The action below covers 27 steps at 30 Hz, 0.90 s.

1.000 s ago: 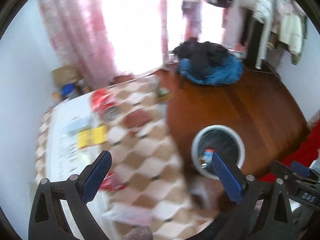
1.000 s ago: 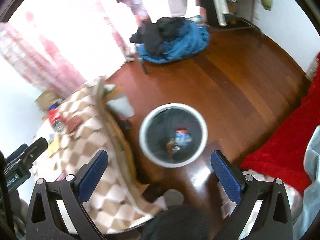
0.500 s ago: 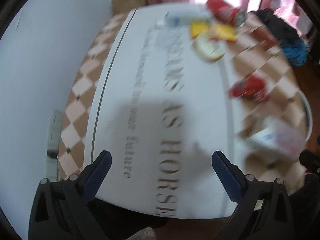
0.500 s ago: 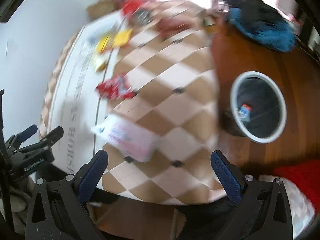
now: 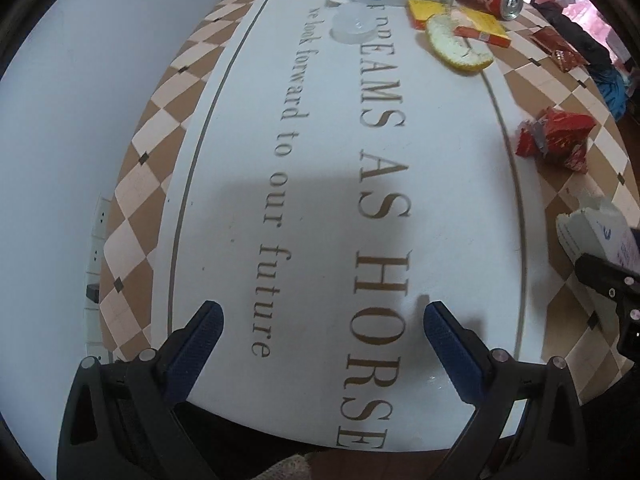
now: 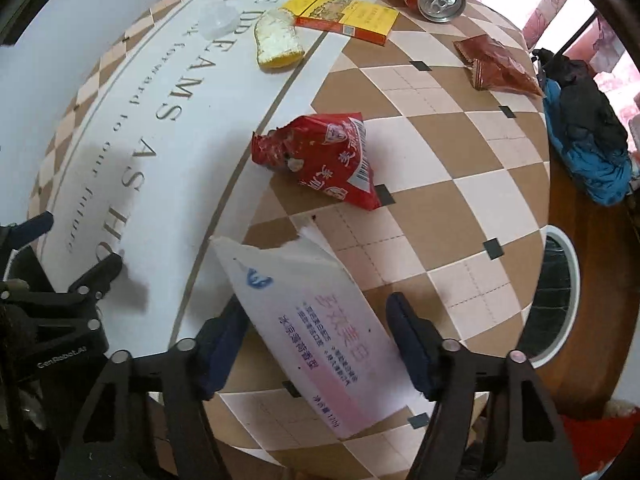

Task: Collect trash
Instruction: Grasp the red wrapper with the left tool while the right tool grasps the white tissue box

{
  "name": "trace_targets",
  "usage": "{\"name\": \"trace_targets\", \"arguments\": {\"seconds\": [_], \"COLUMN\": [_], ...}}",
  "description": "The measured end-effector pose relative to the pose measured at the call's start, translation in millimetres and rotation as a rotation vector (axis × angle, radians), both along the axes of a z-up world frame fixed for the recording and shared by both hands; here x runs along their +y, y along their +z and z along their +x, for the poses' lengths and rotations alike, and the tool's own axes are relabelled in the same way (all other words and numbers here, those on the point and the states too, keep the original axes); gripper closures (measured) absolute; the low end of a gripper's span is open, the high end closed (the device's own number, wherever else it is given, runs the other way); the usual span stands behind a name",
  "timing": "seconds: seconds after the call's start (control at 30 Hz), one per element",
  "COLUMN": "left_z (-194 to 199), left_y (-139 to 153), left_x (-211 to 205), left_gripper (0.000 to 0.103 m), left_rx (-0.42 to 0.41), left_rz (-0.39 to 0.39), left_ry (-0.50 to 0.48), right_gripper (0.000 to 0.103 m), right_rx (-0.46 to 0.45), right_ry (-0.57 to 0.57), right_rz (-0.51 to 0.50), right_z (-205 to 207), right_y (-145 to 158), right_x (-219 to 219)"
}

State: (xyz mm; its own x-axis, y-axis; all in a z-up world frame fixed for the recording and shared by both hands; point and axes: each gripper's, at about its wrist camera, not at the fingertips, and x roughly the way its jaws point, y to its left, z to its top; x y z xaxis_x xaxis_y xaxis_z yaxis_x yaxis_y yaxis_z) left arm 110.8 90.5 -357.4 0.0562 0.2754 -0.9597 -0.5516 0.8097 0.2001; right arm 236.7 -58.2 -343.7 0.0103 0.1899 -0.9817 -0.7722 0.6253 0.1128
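Trash on the checkered table [image 6: 460, 152]: a torn white plastic packet with pink print [image 6: 320, 328] lies between the open right tongs [image 6: 316, 340], long axis running away from them, torn end farthest. Step: pre-grasp; closing comes next. Left tongs [image 5: 322, 344] open, empty, above the table.
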Motion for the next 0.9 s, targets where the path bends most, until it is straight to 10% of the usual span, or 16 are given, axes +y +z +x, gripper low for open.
{"name": "trace_targets", "arguments": {"seconds": [0.4,0.57,0.67,0.73,0.9], "left_z": [81.8,130.8,148.4,154.3,147.7], "left_y": [34.5,28.1,24.4,19.6,22.5], "left_x": [-43.2,-63.8,-72.2,-73.1,-65.7], "left_gripper": [0.002,0.002,0.025,0.066,0.084], "left_rx": [-0.147,-0.170,-0.163,-0.151,-0.177], "left_rz": [-0.122,-0.149,-0.140,-0.158,-0.159], "left_ry": [-0.139,-0.228,-0.261,-0.252,-0.229], "right_gripper": [0.044,0.044,0.044,0.044,0.044], "right_rx": [0.079,0.084,0.075,0.067,0.056], "right_ry": [-0.447,-0.511,-0.511,-0.508,-0.485], "right_rz": [0.136,0.146,0.147,0.146,0.138], "right_z": [59.3,84.9,86.9,90.0,92.4], "right_y": [11.8,8.1,10.3,10.3,5.9], "right_x": [-121.6,-109.6,-104.3,-96.5,-76.4]}}
